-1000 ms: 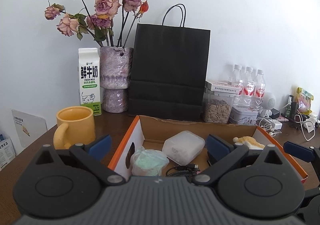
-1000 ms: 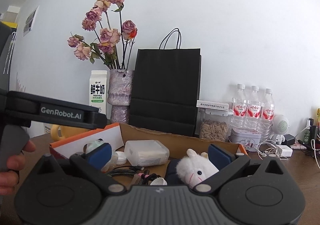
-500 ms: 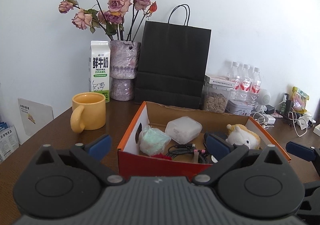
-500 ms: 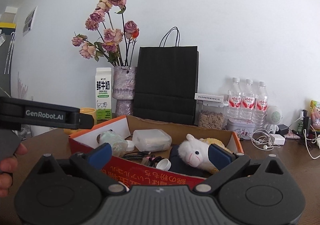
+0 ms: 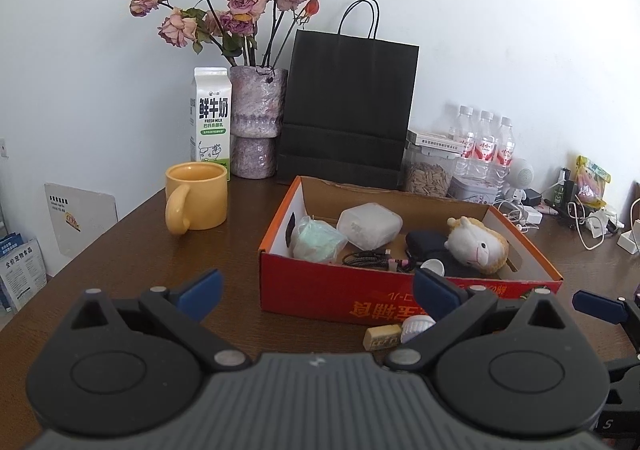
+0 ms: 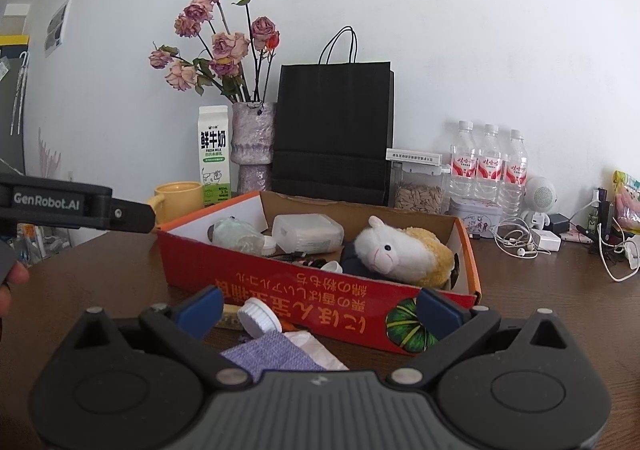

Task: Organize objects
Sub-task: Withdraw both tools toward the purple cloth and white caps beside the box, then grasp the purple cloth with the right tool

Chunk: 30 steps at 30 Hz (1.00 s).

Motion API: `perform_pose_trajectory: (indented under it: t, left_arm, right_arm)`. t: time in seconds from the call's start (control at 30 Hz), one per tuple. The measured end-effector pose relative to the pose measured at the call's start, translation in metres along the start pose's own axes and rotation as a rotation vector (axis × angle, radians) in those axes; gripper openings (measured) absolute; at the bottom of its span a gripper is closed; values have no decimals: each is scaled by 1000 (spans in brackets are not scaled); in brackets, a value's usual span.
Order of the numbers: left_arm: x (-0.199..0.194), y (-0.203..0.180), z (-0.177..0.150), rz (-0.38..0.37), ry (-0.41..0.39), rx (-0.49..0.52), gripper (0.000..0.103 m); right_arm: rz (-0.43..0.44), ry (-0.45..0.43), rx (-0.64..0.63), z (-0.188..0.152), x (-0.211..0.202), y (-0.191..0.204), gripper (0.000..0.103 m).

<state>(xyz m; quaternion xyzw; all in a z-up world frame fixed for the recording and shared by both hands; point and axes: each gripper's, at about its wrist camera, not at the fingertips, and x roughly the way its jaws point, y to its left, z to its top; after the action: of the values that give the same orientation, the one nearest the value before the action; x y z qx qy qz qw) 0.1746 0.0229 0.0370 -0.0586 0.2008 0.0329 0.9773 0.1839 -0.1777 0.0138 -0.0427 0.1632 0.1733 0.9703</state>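
Both grippers, left [image 5: 316, 290] and right [image 6: 318, 304], are spread and empty; the near cap [image 6: 259, 317] looks light, rigid, slippery: pinch its ribbed rim.

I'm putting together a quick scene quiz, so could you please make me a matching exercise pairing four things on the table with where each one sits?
Things:
1. plush sheep
2. yellow mug
3. white cap
4. milk carton

Places:
A. on the table in front of the red box, outside it
B. standing by the wall, beside the vase
C. lying inside the red box
D. on the table to the left of the red box, handle facing the camera in the left wrist view

Pairs: 1-C, 2-D, 3-A, 4-B
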Motion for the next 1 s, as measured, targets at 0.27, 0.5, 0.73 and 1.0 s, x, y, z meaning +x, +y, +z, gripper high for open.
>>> perform_pose_trajectory:
  t: [0.27,0.5,0.73,1.0]
  left_arm:
    - [-10,10,-14,8,56,8,103]
    - [-15,14,-27,4,102,23,103]
    - [-13,20,-33,13,127,20,103]
    - [-5,24,-39,24,154,6,103]
  right_arm:
    - [64,112,-5,-15,1,5,103]
    - [130,202,-56,-21,15,20,103]
    - [143,278,-134,-22,46,27,103]
    - [183,341,-86,-28,60,18,103]
